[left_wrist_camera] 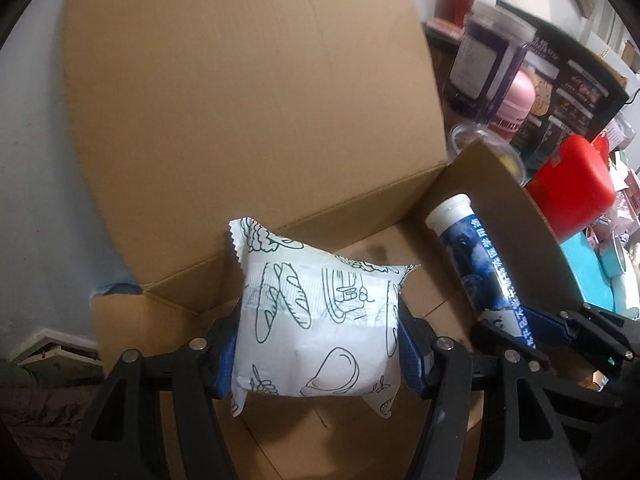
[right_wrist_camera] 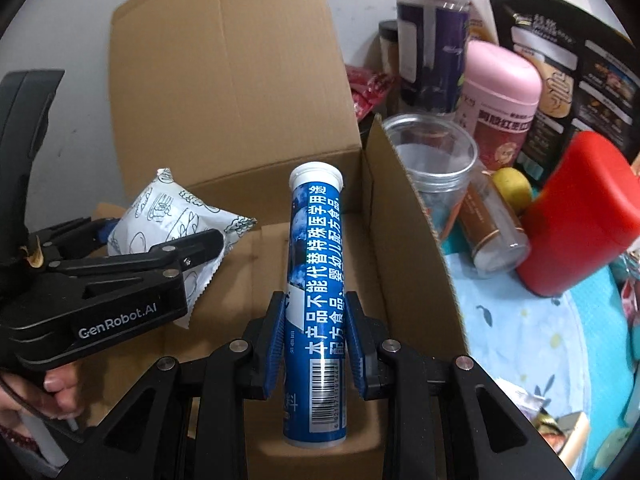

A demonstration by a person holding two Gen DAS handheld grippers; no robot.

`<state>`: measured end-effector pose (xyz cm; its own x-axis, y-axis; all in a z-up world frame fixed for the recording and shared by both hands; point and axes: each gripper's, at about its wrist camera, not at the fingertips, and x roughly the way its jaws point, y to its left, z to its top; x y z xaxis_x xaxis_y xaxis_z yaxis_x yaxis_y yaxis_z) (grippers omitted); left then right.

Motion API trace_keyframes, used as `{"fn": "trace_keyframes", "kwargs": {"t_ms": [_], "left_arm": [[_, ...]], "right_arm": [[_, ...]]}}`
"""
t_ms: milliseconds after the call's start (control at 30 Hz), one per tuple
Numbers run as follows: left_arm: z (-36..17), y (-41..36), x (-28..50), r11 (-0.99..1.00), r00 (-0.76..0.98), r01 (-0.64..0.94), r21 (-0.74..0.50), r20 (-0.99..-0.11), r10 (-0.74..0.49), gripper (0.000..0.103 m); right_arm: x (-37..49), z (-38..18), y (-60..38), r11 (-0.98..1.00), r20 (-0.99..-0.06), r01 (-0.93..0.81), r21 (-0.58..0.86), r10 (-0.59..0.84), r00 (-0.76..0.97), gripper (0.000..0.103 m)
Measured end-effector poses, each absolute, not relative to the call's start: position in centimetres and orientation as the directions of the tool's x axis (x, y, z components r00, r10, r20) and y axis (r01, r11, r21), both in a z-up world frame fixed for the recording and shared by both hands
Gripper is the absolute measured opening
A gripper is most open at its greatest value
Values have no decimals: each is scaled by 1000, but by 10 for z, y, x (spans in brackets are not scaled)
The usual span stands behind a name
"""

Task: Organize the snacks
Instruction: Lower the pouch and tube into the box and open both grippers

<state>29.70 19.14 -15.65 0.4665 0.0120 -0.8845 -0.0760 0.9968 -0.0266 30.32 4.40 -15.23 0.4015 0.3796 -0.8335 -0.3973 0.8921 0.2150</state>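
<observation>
Cardboard box (left_wrist_camera: 248, 92), flaps up: left gripper (left_wrist_camera: 316, 344) pinching white snack packet (left_wrist_camera: 316, 320); right gripper (right_wrist_camera: 316, 340) clamped on blue tube (right_wrist_camera: 316, 280), both above box.

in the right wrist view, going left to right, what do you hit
white snack packet with green drawings → blue tube with white cap → clear plastic cup → small yellow fruit → red plastic container

A desk (right_wrist_camera: 516, 320) covered by a light blue patterned cloth carries an open cardboard box (right_wrist_camera: 412, 216); just beside it stand a clear plastic cup (right_wrist_camera: 436, 152), a lying jar (right_wrist_camera: 492, 228), a red container (right_wrist_camera: 580, 216) and a pink-lidded tub (right_wrist_camera: 500, 100)
</observation>
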Motion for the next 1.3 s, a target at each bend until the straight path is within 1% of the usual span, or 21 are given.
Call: {"fn": "trace_keyframes", "kwargs": {"t_ms": [100,300,467,600,667,767,800,867,933,1033,1300], "left_arm": [[-164,193,303,996,444,-84,-14,-896,25,63],[-175,188,300,997,449,-76,32,-891,63,63],[-186,192,300,994,397,-109,33,-915,74,64],[-192,194,296,989,365,-135,67,-924,113,65],[-192,192,294,988,357,-134,78,-926,121,65],[-189,188,291,988,351,-124,92,-927,130,67],[-188,185,292,988,352,-127,90,-927,130,68],[-179,183,289,986,373,-131,105,-916,147,68],[-168,182,286,985,402,-124,116,-902,157,69],[-151,183,282,986,435,-116,120,-886,159,69],[-106,168,267,992,499,-102,79,-859,119,69]], "right_arm": [[308,-158,48,896,-843,-398,197,362,398,28],[306,-166,56,897,-855,-415,151,329,401,28],[298,-169,56,897,-863,-423,129,312,398,28],[291,-173,57,899,-880,-424,113,288,376,29],[292,-173,55,902,-885,-417,116,284,369,32],[290,-172,49,905,-885,-409,120,284,368,41],[288,-170,49,906,-885,-408,117,281,370,44],[283,-166,47,907,-886,-406,109,274,375,46],[278,-161,42,912,-885,-397,107,269,381,50],[276,-152,36,917,-879,-382,112,270,392,50],[260,-119,20,928,-858,-356,113,272,436,50]]}}
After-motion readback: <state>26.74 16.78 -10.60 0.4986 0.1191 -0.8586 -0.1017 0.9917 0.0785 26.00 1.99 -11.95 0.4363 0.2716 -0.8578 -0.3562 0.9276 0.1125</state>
